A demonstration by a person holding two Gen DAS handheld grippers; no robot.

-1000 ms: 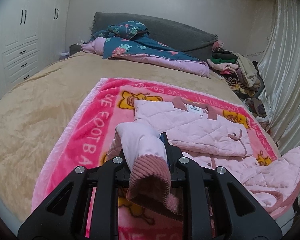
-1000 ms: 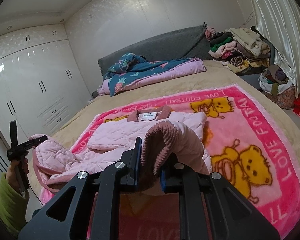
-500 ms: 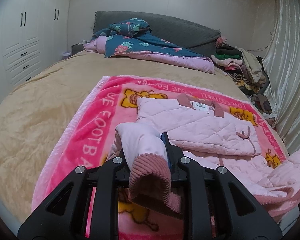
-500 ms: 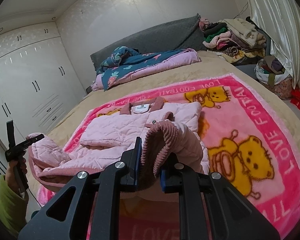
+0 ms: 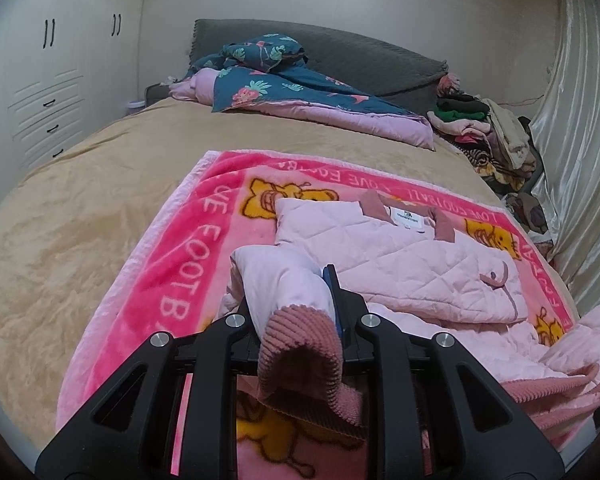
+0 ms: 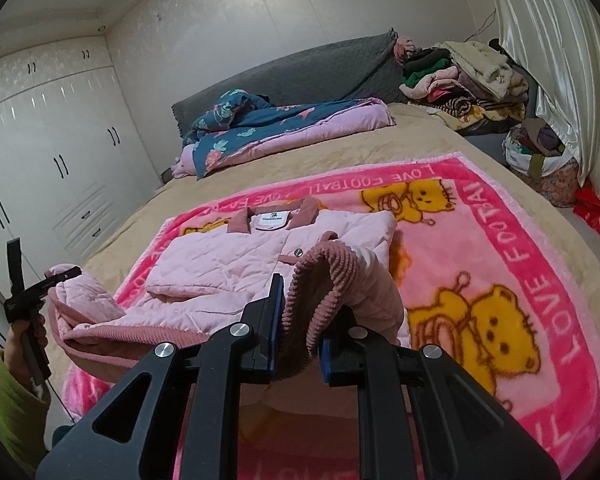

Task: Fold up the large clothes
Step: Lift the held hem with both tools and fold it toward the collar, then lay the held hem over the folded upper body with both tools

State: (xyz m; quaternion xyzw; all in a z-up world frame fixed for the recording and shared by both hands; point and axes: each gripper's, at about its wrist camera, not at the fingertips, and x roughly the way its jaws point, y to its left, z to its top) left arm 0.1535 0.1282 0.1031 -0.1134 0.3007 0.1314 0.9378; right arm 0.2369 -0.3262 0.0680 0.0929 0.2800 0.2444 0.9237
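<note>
A pale pink quilted jacket (image 5: pixel 400 256) lies on a pink bear-print blanket (image 5: pixel 180 264), with its dusty-rose collar at the far end. My left gripper (image 5: pixel 296 312) is shut on one lower corner of the jacket, and the ribbed rose hem (image 5: pixel 300 352) droops back over the jaws. My right gripper (image 6: pixel 300 320) is shut on the other lower corner, whose ribbed hem (image 6: pixel 316 280) arches over the fingers. In the right wrist view the jacket (image 6: pixel 236 256) spreads to the left, where the left gripper (image 6: pixel 60 276) holds its raised corner in a hand with a green sleeve (image 6: pixel 12 400).
The blanket (image 6: pixel 500 280) lies on a tan bedspread (image 5: pixel 80 240). A blue floral quilt (image 5: pixel 284 88) sits by the grey headboard. Piled clothes (image 6: pixel 460 76) and bags (image 6: pixel 540 160) stand at the right by a shiny curtain (image 6: pixel 560 60). White wardrobes (image 6: pixel 40 160) line the left wall.
Both grippers have edged forward toward the collar end, carrying the jacket's lower corners with them. Both grips stay the same.
</note>
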